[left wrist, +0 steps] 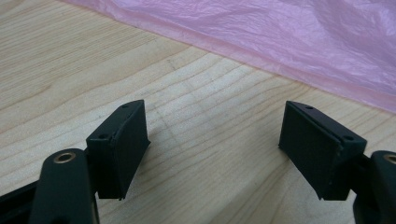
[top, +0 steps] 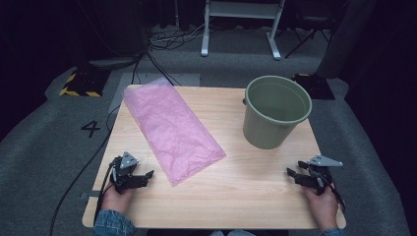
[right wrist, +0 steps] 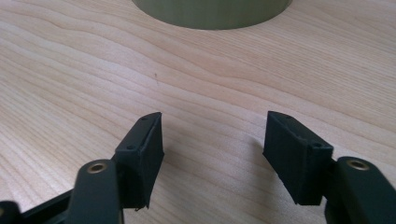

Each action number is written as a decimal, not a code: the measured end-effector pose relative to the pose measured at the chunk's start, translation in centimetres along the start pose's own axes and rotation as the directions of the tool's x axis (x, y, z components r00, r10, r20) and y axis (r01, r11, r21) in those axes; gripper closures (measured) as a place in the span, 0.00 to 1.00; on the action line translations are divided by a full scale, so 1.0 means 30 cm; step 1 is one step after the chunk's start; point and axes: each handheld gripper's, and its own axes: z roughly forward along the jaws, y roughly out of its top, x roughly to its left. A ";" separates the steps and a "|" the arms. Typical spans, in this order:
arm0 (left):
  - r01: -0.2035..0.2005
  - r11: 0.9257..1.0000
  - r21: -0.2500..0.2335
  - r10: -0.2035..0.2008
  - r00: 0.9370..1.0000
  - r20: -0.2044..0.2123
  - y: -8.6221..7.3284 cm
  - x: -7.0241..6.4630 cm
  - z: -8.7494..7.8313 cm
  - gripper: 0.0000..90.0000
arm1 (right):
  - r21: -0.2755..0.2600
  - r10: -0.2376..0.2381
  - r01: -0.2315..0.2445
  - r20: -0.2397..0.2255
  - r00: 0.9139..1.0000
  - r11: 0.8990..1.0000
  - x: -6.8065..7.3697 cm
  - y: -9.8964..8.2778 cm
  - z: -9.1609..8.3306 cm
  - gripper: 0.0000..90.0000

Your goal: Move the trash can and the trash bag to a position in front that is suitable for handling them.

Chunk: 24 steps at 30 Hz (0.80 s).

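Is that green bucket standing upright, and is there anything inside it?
Upright and apparently empty: the green bucket rests on its base on the table, mouth facing up, and its visible inner wall and floor look bare.

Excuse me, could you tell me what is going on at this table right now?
A person sits at a wooden table with a gripper in each hand. The left gripper rests near the corner of a flat pink plastic bag, jaws open and holding nothing. The right gripper lies in front of a green bucket, also open and holding nothing. Neither thing is being touched yet.
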 end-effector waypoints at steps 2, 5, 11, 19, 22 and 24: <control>0.012 1.000 0.001 -0.012 1.000 -0.009 0.001 -0.006 0.001 0.25 | 0.001 0.001 -0.001 0.000 1.000 1.000 0.000 0.000 0.000 0.41; 0.007 1.000 0.003 -0.007 1.000 -0.008 0.002 -0.007 0.003 0.23 | 0.001 0.001 -0.001 0.000 1.000 1.000 0.000 0.000 0.000 0.41; -0.003 1.000 0.004 0.003 1.000 0.003 0.002 -0.003 0.004 0.22 | 0.004 0.004 -0.004 0.008 1.000 1.000 -0.001 0.001 0.001 0.38; -0.003 1.000 0.006 0.003 1.000 0.003 0.002 -0.003 0.003 0.22 | 0.004 0.007 -0.007 0.012 1.000 1.000 -0.001 0.001 0.001 0.38; -0.003 1.000 0.007 0.003 1.000 0.002 0.002 -0.003 0.003 0.22 | 0.005 0.007 -0.008 0.013 1.000 1.000 -0.001 0.001 0.001 0.38; 0.000 1.000 0.006 0.000 1.000 -0.001 0.004 -0.004 0.005 0.22 | 0.003 0.014 -0.014 0.013 1.000 1.000 0.001 -0.001 -0.002 0.41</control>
